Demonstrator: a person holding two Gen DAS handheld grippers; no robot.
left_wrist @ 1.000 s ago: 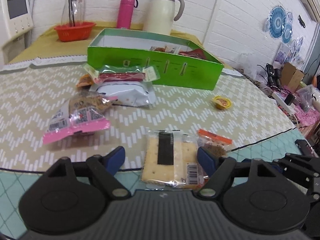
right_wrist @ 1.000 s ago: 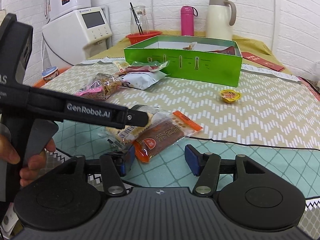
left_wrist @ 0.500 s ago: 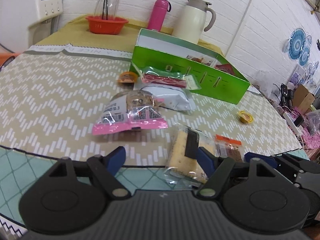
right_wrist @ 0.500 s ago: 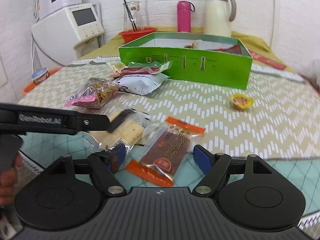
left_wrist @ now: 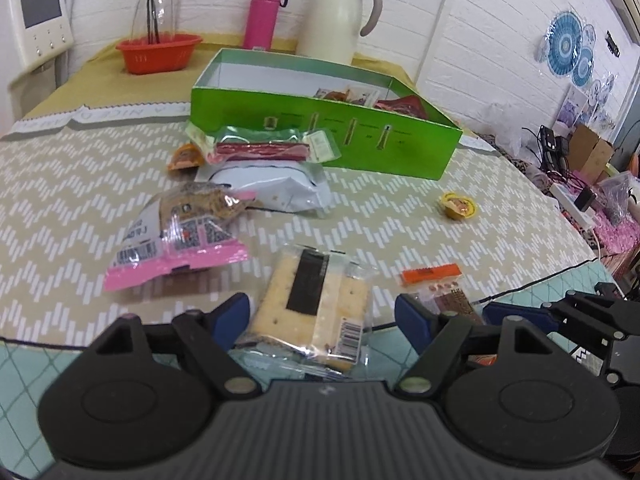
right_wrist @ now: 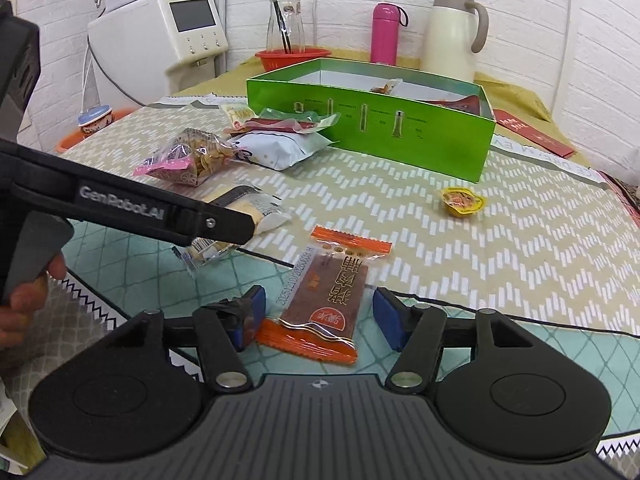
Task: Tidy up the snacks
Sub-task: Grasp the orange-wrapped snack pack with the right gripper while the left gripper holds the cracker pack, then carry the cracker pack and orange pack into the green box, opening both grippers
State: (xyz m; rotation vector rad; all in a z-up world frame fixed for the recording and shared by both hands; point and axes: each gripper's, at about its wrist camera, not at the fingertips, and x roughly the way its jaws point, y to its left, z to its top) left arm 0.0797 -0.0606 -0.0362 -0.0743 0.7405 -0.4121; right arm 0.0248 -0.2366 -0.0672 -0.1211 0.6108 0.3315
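A clear pack of crackers (left_wrist: 316,300) lies on the tablecloth between the blue pads of my left gripper (left_wrist: 322,316), which is open with a gap on each side. An orange-ended packet with a brown strip (right_wrist: 324,300) lies between the pads of my right gripper (right_wrist: 320,316), also open and not pressing. The open green box (left_wrist: 320,128) stands at the back with a few snacks inside. In the right wrist view the left gripper's finger (right_wrist: 224,226) hangs over the cracker pack (right_wrist: 248,204).
Loose on the cloth are a pink-edged snack bag (left_wrist: 180,232), a white bag (left_wrist: 272,184) with a red strip pack (left_wrist: 260,148) on it, and a yellow jelly cup (left_wrist: 458,206). A red basket (left_wrist: 160,52), pink bottle (left_wrist: 264,16) and cream jug (left_wrist: 340,12) stand behind the box.
The left view swung left half a second ago and has come back, so the cracker pack sits centred between the pads again. The orange packet now lies centred between the right pads.
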